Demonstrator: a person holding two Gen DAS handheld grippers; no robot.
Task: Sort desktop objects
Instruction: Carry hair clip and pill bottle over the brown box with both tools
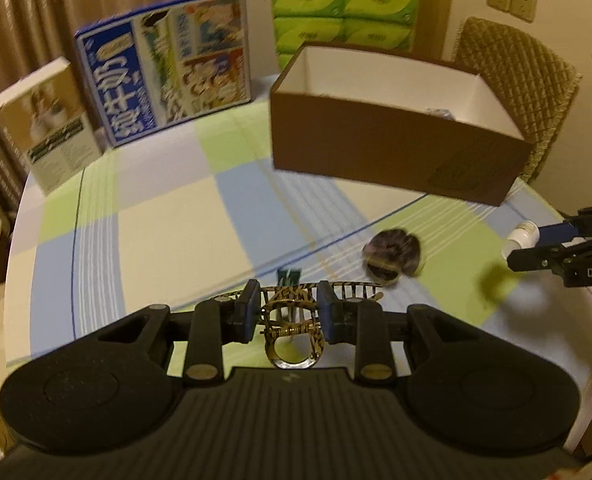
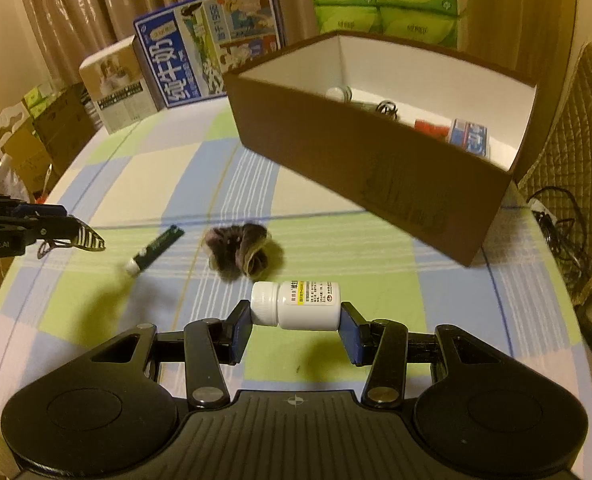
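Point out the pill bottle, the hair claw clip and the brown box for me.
pill bottle (image 2: 308, 305), right wrist view, on its labelled white body.
hair claw clip (image 1: 292, 312), left wrist view, on its leopard-print middle.
brown box (image 2: 335, 148), right wrist view, on its near outer wall.

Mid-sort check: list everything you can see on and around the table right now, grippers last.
Leopard-print plastic hair claw clip: one, brown and yellow, in left gripper.
White plastic pill bottle: one, held sideways in right gripper.
Dark fabric scrunchie: one, purplish, mid-table.
Dark green tube with white cap: one, lying left of scrunchie.
Brown cardboard box, white inside: one, open, small items inside.
Blue milk carton box: one, table's far edge.
Beige product box: one, beside it.
Green tissue packs: stacked behind.
Checked tablecloth: green, blue, cream.
Left gripper: black, shut on clip.
Right gripper: black, shut on bottle.
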